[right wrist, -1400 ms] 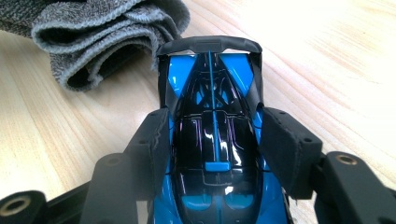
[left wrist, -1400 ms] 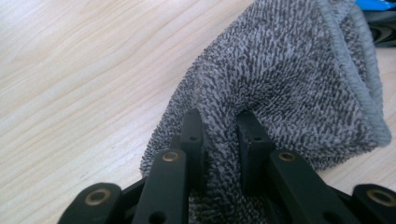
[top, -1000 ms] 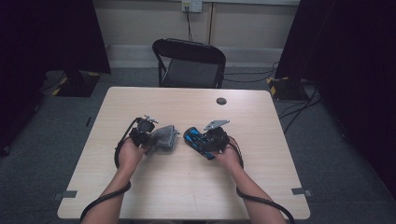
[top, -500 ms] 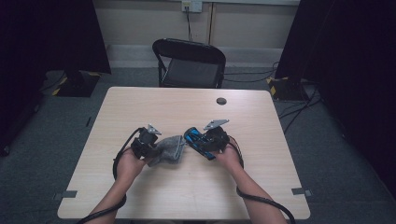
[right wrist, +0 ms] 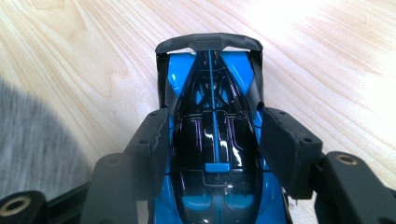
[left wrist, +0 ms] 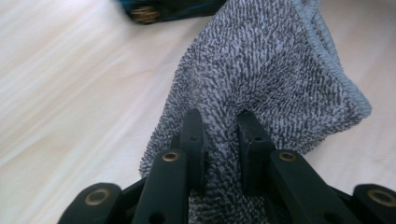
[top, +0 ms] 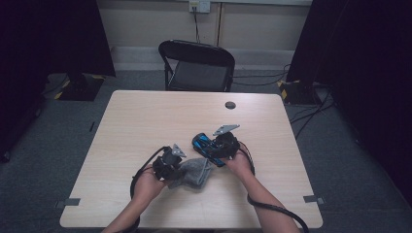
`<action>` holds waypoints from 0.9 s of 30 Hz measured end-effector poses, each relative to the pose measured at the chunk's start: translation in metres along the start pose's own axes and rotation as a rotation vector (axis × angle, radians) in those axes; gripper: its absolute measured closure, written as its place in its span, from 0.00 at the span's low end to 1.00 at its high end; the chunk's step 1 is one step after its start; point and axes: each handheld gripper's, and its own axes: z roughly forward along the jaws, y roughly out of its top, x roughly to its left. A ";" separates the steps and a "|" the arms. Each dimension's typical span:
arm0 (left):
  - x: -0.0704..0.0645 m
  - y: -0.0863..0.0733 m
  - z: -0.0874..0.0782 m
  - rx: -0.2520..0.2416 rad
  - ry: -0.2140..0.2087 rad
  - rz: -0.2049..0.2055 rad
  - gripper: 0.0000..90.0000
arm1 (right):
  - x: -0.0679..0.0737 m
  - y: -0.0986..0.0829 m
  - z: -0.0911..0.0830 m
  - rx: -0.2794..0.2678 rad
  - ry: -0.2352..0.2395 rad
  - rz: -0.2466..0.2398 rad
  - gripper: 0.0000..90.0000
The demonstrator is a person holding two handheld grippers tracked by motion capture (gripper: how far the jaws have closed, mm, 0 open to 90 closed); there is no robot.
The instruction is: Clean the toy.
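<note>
Left gripper (top: 176,164): held in the person's left hand toward the near edge of the table (top: 145,116), left of the middle; its two black jaws are pinched tight on a fold of the grey cloth (top: 195,173), the nap bunching up between the pads in the left gripper view.

Grey cloth: a shaggy towel-like piece with a stitched hem, lying crumpled on the table just right of the left gripper; in the left gripper view (left wrist: 275,79) it fans out from the jaws, one hemmed corner pointing away to the right.

Right gripper (top: 214,145): held in the person's right hand right of the middle of the table, a grey three-cornered plate on top; its jaws are closed against both flanks of the toy car (top: 208,149), one pad on each side of the cabin.

Toy car: a glossy blue and black racing model; in the right gripper view (right wrist: 212,135) its dark rear wing points away from the gripper, over the wood grain. Whether its wheels rest on the table I cannot tell.

Cloth and car: close together, the cloth's far edge right by the car.

Black disc (top: 230,105): small and round, toward the far edge, well apart from both hands.

Folding chair (top: 197,65): black, standing beyond the far edge.
</note>
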 end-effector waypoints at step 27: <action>-0.043 0.027 0.035 0.033 -0.107 0.136 0.84 | 0.000 -0.002 0.000 -0.014 -0.001 -0.006 0.48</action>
